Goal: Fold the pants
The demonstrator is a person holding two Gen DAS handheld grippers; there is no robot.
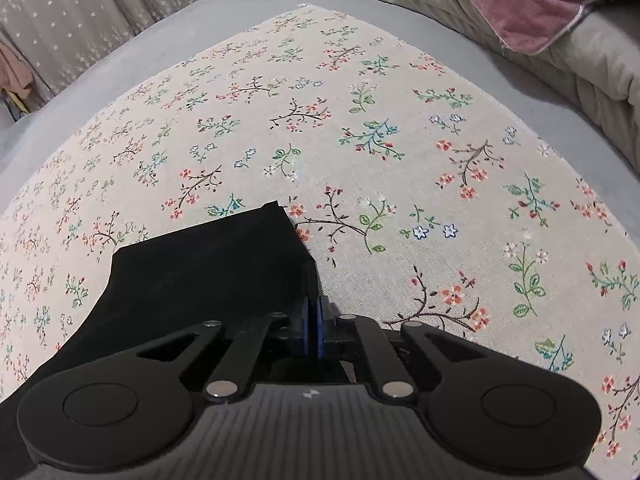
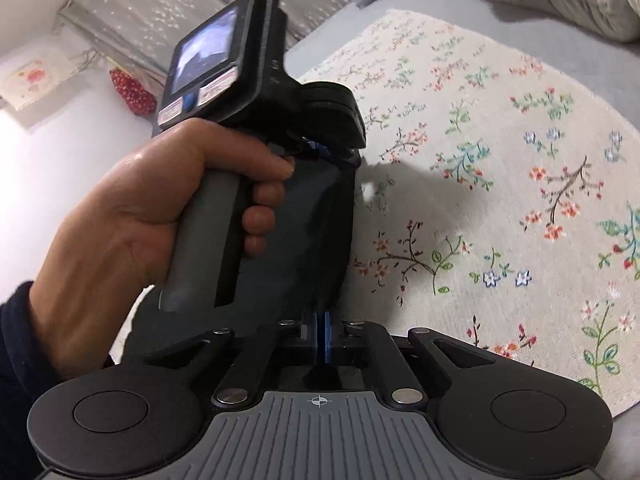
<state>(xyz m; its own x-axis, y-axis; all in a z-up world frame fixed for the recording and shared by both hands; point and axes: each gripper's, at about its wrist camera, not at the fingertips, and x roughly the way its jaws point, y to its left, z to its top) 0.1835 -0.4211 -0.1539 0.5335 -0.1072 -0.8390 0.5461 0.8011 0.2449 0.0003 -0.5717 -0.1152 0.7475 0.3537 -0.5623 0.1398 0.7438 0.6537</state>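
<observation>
Both claws are pinched shut on the black pants (image 1: 200, 280): the left gripper (image 1: 312, 320) on a matte, smooth edge, the right gripper (image 2: 322, 336) on a hanging fold. Its device's screen labels are too blurred to read. Beyond lie a floral woven cloth (image 1: 360, 120) and a pink velvet pillow (image 1: 520, 0).
</observation>
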